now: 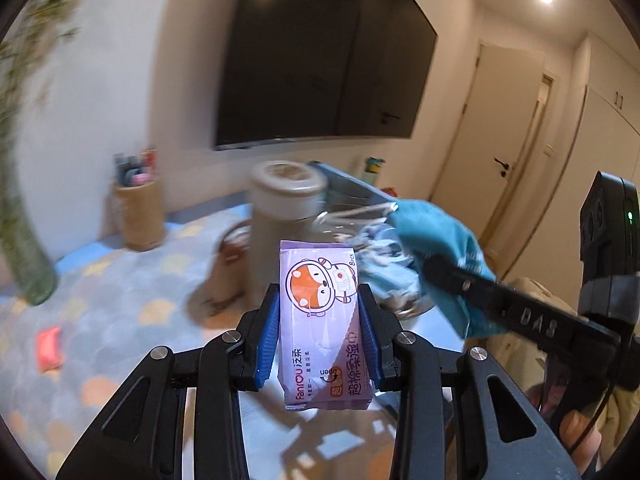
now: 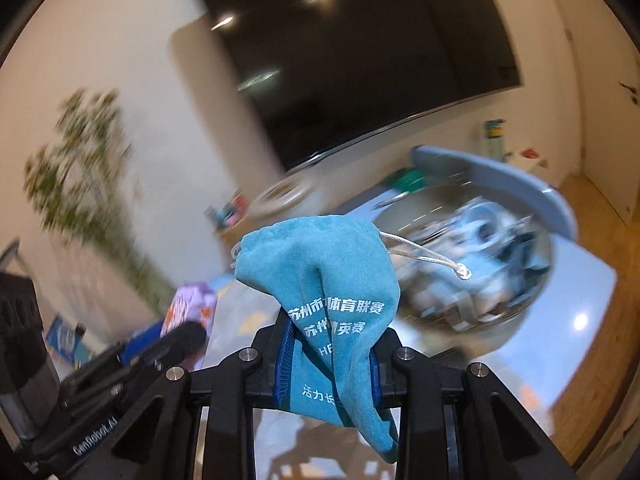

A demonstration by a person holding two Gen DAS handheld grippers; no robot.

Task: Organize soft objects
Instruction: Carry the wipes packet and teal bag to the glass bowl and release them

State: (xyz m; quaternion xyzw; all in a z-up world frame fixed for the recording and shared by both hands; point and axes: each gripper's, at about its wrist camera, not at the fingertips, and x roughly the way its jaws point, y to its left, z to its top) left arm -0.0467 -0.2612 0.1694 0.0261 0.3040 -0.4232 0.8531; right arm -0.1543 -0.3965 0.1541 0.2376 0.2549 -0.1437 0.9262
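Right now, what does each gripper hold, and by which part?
Left gripper: purple wipes pack, by its long side edges. Right gripper: teal drawstring pouch, by its lower body.

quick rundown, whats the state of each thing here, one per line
left hand-held gripper: shut on the wipes pack
wipes pack: sealed, held upright off the table
right hand-held gripper: shut on the teal pouch
teal pouch: limp, lifted, mouth drawn closed, cord dangling
metal bowl: holding a pile of soft items, blurred
TV: off
door: closed
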